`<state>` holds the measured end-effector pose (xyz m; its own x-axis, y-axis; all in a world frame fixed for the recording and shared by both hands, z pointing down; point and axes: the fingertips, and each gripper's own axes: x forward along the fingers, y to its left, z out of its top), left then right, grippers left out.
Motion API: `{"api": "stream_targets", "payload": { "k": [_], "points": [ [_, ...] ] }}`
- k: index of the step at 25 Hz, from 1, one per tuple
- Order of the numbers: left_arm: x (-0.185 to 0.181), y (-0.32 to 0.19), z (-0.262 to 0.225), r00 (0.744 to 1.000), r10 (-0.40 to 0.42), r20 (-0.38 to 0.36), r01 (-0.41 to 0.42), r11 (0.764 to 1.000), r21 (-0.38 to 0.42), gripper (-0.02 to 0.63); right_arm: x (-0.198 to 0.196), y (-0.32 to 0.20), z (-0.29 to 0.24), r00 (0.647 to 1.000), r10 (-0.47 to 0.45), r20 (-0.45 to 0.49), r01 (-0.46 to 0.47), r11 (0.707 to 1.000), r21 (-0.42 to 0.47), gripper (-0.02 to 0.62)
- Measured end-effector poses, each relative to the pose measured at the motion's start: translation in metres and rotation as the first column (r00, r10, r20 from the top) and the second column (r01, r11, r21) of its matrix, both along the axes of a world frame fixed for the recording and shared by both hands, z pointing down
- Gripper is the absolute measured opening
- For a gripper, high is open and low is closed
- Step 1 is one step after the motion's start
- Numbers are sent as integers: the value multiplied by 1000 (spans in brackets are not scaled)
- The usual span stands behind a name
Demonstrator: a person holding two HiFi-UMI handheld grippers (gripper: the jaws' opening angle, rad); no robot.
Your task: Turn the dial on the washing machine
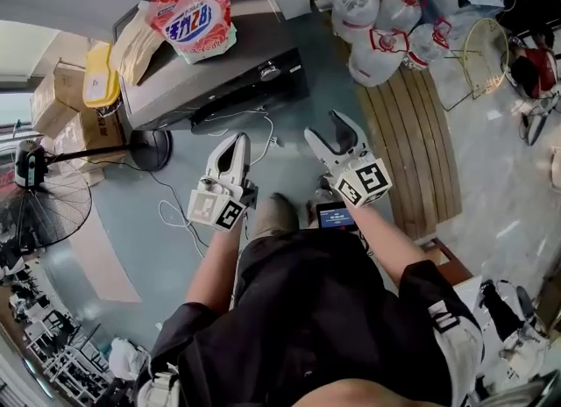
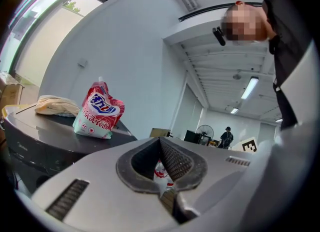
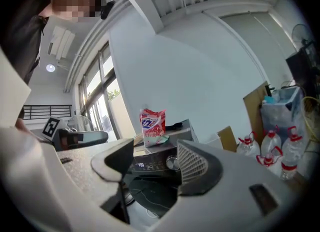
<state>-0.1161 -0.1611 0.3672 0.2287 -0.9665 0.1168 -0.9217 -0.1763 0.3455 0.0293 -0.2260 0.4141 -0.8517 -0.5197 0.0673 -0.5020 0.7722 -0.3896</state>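
Observation:
The dark washing machine (image 1: 188, 76) stands ahead on the floor, and its round silver dial (image 1: 270, 70) sits on the black front panel. A red-and-white detergent bag (image 1: 191, 15) and a pale cloth (image 1: 131, 46) lie on its lid. My left gripper (image 1: 237, 144) hangs shut and empty, well short of the machine. My right gripper (image 1: 337, 132) is open and empty, pointing toward the panel from a distance. In the right gripper view the dial (image 3: 172, 163) shows between the open fingers of my right gripper (image 3: 155, 158). The left gripper view has my left gripper (image 2: 161, 152) beside the machine (image 2: 45, 141) and the bag (image 2: 98, 112).
Several water jugs (image 1: 386, 24) stand right of the machine, beside a wooden pallet (image 1: 421, 142) and a wire basket (image 1: 486, 54). A floor fan (image 1: 44, 208) and cardboard boxes (image 1: 57, 103) are on the left. White cables (image 1: 175, 212) trail over the floor below the machine.

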Motion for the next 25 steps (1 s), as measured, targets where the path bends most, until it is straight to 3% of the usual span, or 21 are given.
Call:
{"api": "stream_targets", "payload": {
  "k": [6,14,25],
  "points": [
    [-21,-23,34,997,73,-11,-73,997,8,-6,-62,-8,37,999,-14,-33,15,1000,17,274],
    [-53,-45,98,972,232,-27,-233,972,-39,-6,-122,-24,82,987,136,-84,-139,990,-25,275],
    [-63,-87,147,947,303,-106,-307,952,-18,-6,-148,-92,117,963,242,-118,-239,970,36,275]
  ]
}}
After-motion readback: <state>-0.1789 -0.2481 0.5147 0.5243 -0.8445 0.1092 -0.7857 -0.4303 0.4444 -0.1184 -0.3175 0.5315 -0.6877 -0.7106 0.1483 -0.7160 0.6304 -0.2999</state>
